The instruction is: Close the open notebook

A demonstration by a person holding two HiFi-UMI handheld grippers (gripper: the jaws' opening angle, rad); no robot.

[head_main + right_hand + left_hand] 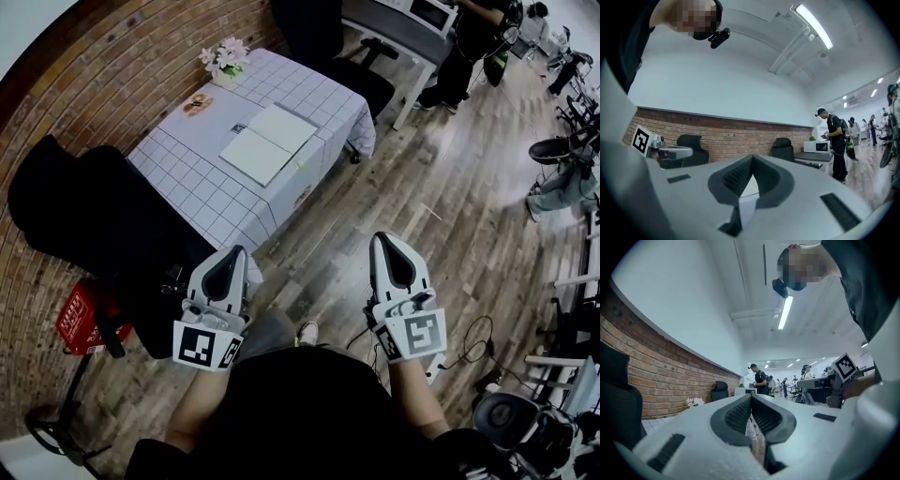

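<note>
Wood flooring (441, 216) and a brick wall (94, 84) surround the checked-cloth table (178, 178), where the open notebook (269, 142) lies flat near a small pot of white flowers (225, 58). Well short of it, the left gripper (234, 253) and the right gripper (382, 240) hover with jaws pressed together, holding nothing.

Ahead of you: table with a white checked cloth (192, 192), flower pot (226, 58) at its far corner, small brown item (197, 103) near it. Black chair (84, 211) at the table's left, red box (80, 321) by it. Brick wall (103, 70) behind.
</note>
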